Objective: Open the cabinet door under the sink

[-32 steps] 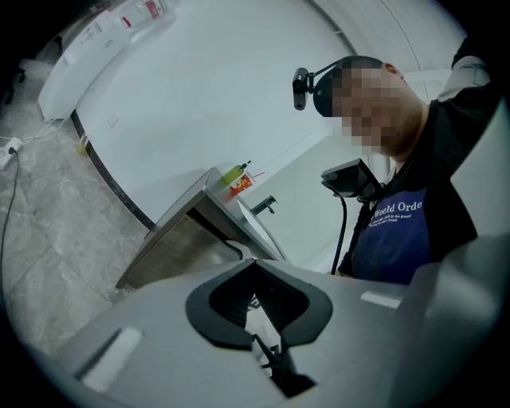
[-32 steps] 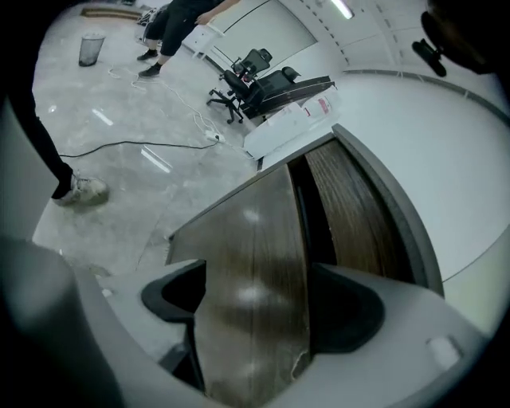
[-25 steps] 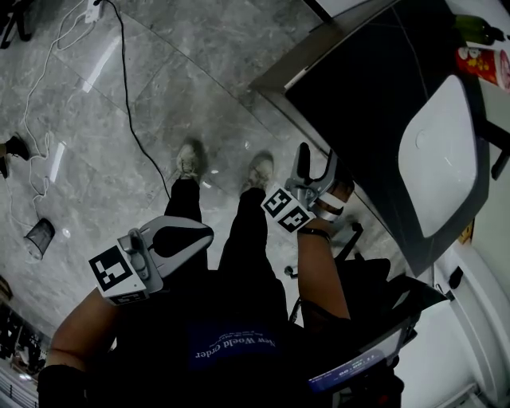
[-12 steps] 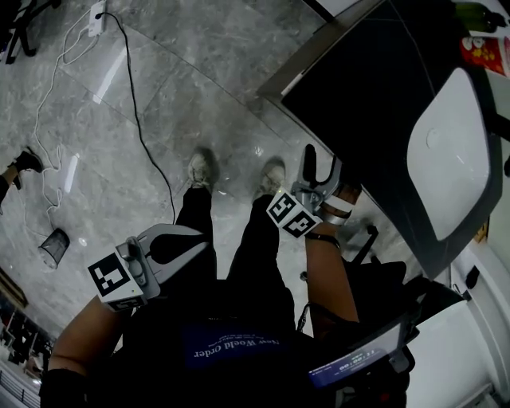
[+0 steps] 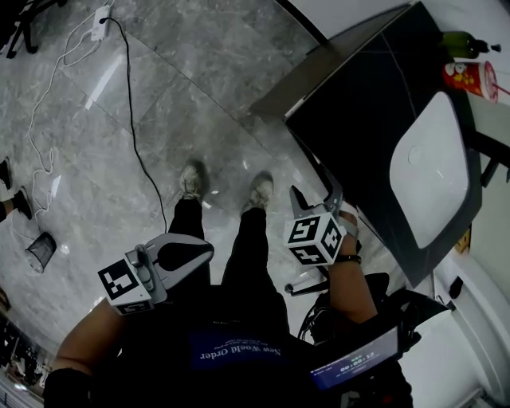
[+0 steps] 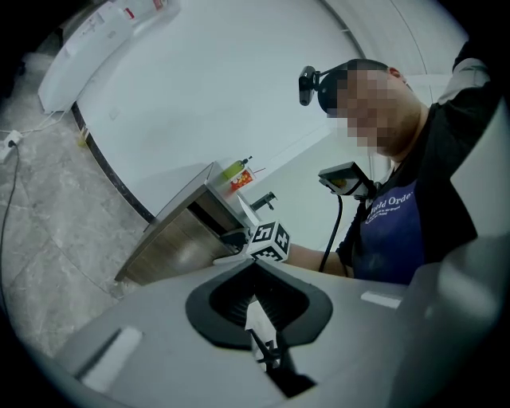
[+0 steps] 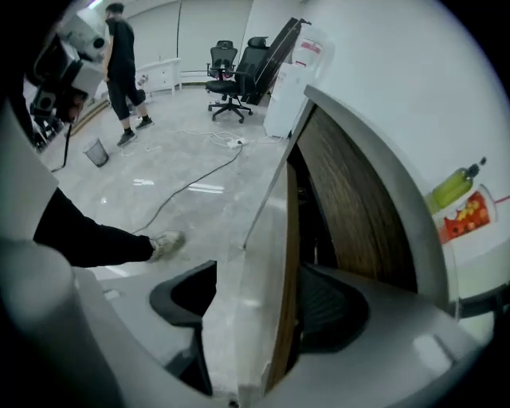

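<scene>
Door edge (image 7: 285,255), seemingly unpinched, stands between right gripper's (image 7: 263,307) just-closing jaws.

A black cable (image 5: 131,119) snakes across the grey marble floor (image 5: 199,80) from a white power strip (image 5: 101,12). A green bottle (image 5: 466,41) and a red printed cup (image 5: 470,78) sit just beside each other.

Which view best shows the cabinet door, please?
Right gripper view: the cabinet door stands edge-on between the right gripper's jaws, which have just been closing. Head view hides it; left gripper view shows it small, far off.

Left tongs (image 6: 256,267) together, empty — cabinet (image 6: 171,239) beyond
</scene>
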